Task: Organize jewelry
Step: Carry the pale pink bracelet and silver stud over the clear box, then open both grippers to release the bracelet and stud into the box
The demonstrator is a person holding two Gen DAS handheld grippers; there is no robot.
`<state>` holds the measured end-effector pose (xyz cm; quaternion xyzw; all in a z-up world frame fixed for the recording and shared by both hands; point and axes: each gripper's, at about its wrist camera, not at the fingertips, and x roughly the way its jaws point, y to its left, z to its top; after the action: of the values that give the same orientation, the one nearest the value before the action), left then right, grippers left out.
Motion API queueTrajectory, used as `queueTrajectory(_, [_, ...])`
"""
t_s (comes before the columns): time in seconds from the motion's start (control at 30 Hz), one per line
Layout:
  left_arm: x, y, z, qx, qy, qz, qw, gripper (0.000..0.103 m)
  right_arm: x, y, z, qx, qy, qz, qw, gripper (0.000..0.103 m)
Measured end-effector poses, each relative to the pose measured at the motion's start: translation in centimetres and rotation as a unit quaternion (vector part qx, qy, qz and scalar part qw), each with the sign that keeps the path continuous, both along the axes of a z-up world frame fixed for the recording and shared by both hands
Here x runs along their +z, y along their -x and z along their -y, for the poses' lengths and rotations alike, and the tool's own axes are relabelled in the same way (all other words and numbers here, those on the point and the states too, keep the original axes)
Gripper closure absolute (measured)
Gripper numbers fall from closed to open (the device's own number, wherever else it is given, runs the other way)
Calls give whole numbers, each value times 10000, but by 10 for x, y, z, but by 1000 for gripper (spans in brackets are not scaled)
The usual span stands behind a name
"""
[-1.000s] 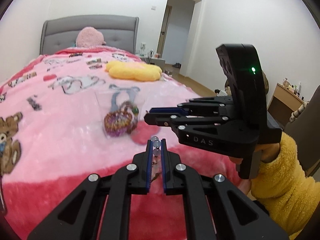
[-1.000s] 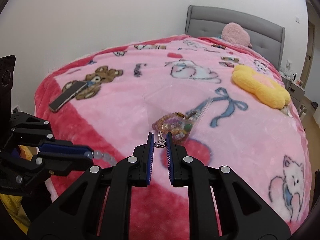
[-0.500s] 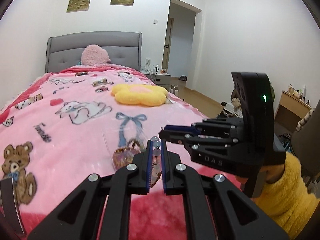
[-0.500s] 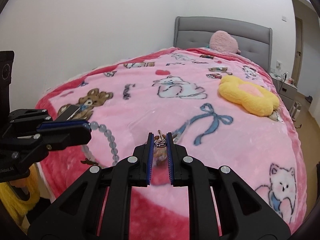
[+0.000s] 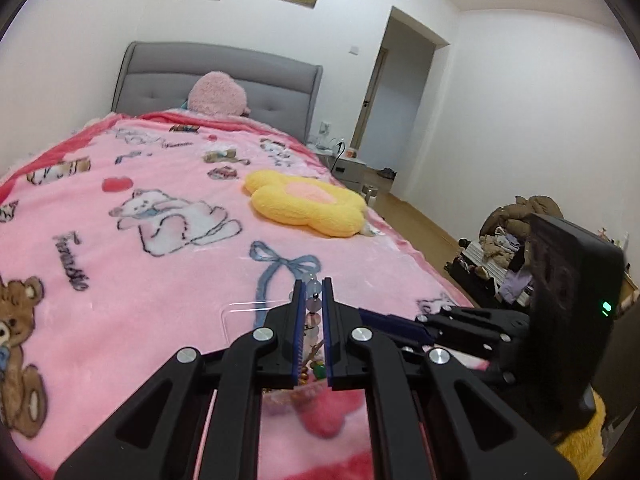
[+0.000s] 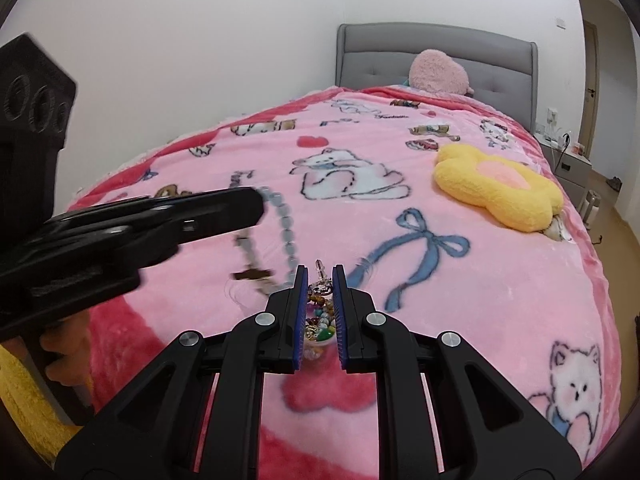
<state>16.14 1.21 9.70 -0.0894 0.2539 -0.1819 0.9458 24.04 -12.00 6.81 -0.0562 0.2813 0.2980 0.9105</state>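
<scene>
My left gripper is shut on a string of pale grey-blue beads. In the right wrist view the bead string hangs in a loop from the left gripper, with a dark tassel end low over the bed. My right gripper is shut on the top of a clear plastic bag of colourful jewelry, held just above the pink blanket. The bag also shows under my left fingers in the left wrist view. The right gripper sits close to the right of the left one.
The pink cartoon blanket covers the bed. A yellow flower cushion lies at the far right, a pink plush by the grey headboard. A pile of clothes sits on the floor to the right.
The bead string, lifted up half a second ago, has come closer to the bag, and its loop now hangs right beside the bag's top. Both grippers stayed shut.
</scene>
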Motion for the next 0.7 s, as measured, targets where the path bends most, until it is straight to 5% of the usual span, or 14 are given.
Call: queueTrajectory(0.7, [-55,-31,-6,-19,-275,-518,9983,95,-38,-21,-15,92,341,-325,9988,91])
